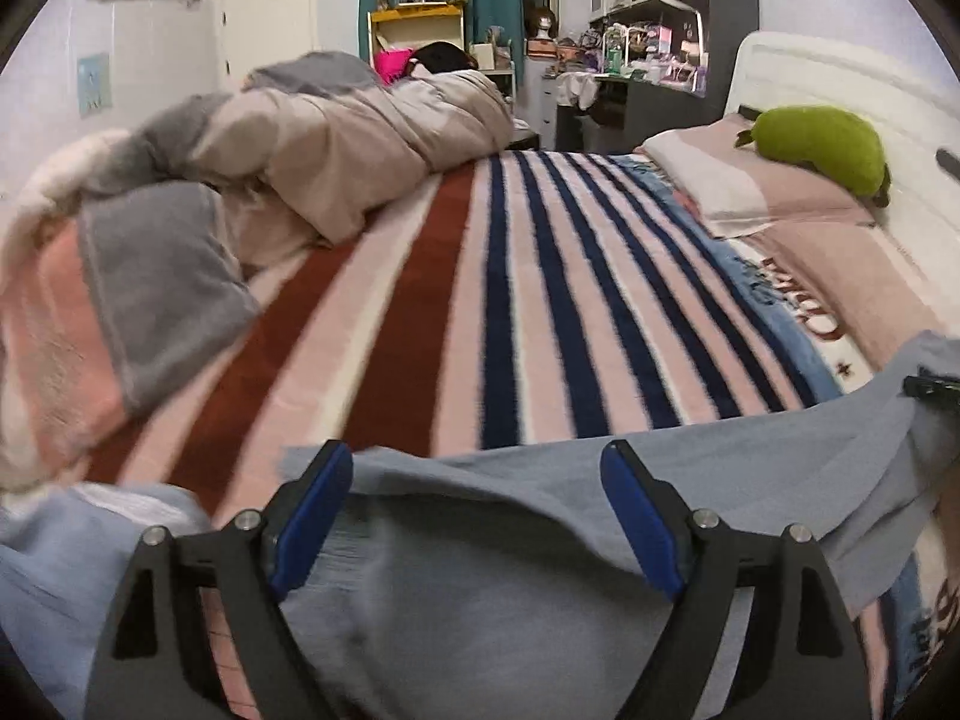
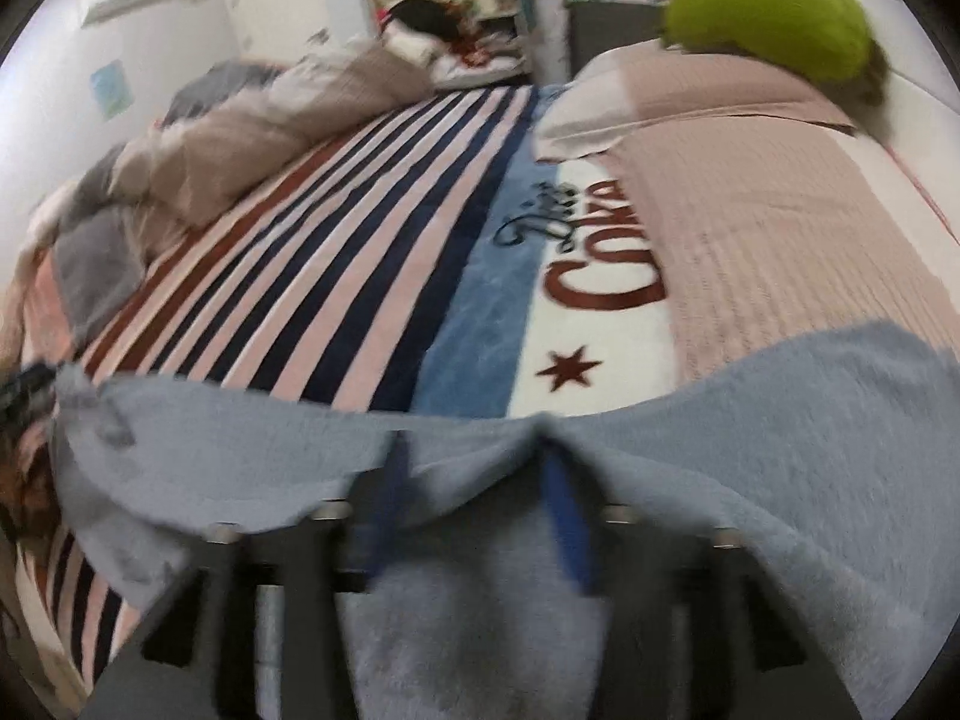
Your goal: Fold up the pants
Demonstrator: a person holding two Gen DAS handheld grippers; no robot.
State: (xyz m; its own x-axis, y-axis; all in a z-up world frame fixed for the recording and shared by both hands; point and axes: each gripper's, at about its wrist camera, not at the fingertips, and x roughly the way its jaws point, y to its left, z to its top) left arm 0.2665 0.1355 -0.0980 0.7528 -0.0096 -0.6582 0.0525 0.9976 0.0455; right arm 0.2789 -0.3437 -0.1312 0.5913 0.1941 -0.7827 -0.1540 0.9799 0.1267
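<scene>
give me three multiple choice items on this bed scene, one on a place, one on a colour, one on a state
1. Where is the green plush toy?
A. on the pink pillow by the headboard
B. on the floor
C. on the crumpled duvet

2. What colour are the soft fabric pants?
A. red
B. light blue
C. black

3. How do the left tongs stand?
A. shut on the pants
B. out of view
C. open over the pants

Key: 1 A, the toy rests on the pillow; 2 B, the cloth is pale blue; 3 C, the blue pads stand wide apart.
</scene>
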